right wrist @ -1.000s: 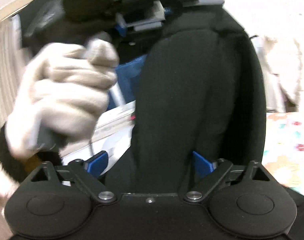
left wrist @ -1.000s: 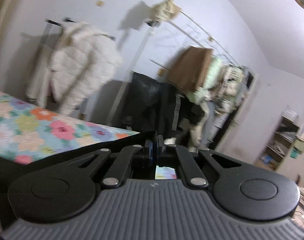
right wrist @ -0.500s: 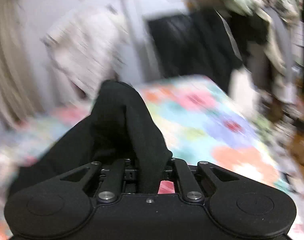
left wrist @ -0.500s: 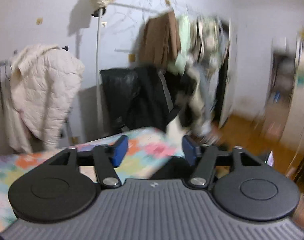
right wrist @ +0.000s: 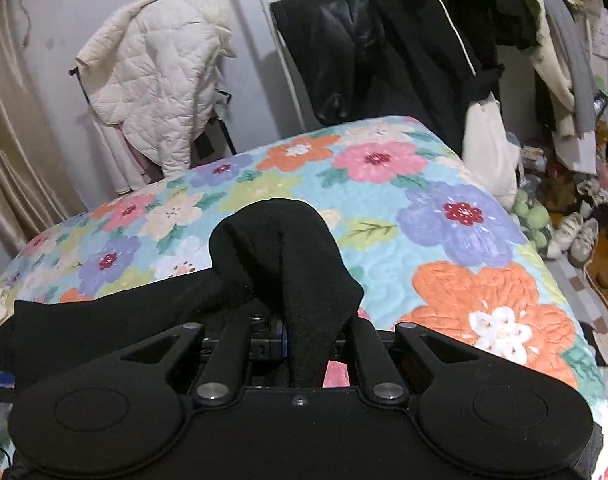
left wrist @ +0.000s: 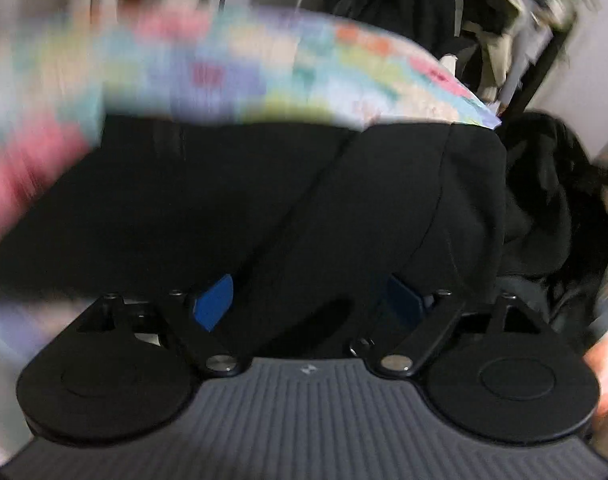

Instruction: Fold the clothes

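A black garment (left wrist: pixel 224 208) fills the blurred left wrist view, spread on the floral bed quilt (left wrist: pixel 304 72). My left gripper (left wrist: pixel 307 300) is open, its blue pads (left wrist: pixel 214 304) set wide apart with black cloth lying between and just ahead of them. In the right wrist view my right gripper (right wrist: pixel 292 340) is shut on a bunched fold of the black garment (right wrist: pixel 280 240). The fold humps up over the jaws, and more of it trails off to the left across the flowered quilt (right wrist: pixel 463 216).
A white quilted jacket (right wrist: pixel 156 80) hangs at the back left beside a curtain (right wrist: pixel 8 160). Dark coats (right wrist: pixel 383 52) crowd a rack behind the bed. A white bag (right wrist: pixel 487 152) and shoes (right wrist: pixel 575 236) sit on the floor to the right.
The left gripper opened and dropped from facing the room to the black garment on the bed. The right gripper shut on the garment and now faces the bed.
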The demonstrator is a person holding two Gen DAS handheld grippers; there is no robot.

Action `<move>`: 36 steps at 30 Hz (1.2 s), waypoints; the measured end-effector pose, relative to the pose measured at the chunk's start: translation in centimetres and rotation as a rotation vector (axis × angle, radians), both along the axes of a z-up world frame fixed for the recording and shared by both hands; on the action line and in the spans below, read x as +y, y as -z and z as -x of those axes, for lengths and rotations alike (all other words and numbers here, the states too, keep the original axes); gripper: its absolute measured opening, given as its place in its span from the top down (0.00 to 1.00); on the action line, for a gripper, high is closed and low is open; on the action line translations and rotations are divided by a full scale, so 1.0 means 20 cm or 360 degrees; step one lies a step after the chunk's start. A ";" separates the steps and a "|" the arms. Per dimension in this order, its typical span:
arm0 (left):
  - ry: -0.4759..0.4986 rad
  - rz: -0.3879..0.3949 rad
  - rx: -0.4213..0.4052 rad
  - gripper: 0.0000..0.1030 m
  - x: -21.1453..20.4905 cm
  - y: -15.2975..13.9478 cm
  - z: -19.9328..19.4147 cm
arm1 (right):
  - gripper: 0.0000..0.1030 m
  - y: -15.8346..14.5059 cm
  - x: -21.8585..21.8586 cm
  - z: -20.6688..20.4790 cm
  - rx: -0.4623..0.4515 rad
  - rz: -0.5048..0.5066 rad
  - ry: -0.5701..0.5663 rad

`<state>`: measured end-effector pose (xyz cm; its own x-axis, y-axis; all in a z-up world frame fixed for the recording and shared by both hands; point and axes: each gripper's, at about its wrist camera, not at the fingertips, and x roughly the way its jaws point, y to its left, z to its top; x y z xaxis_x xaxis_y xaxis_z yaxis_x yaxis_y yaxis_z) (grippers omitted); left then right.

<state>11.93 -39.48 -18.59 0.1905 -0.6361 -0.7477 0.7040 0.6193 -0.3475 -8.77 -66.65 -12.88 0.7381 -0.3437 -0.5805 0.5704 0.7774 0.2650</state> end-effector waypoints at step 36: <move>-0.0184 -0.0228 -0.0652 0.25 -0.34 -0.37 -0.07 | 0.47 0.09 -0.22 0.02 0.0190 0.0218 0.0387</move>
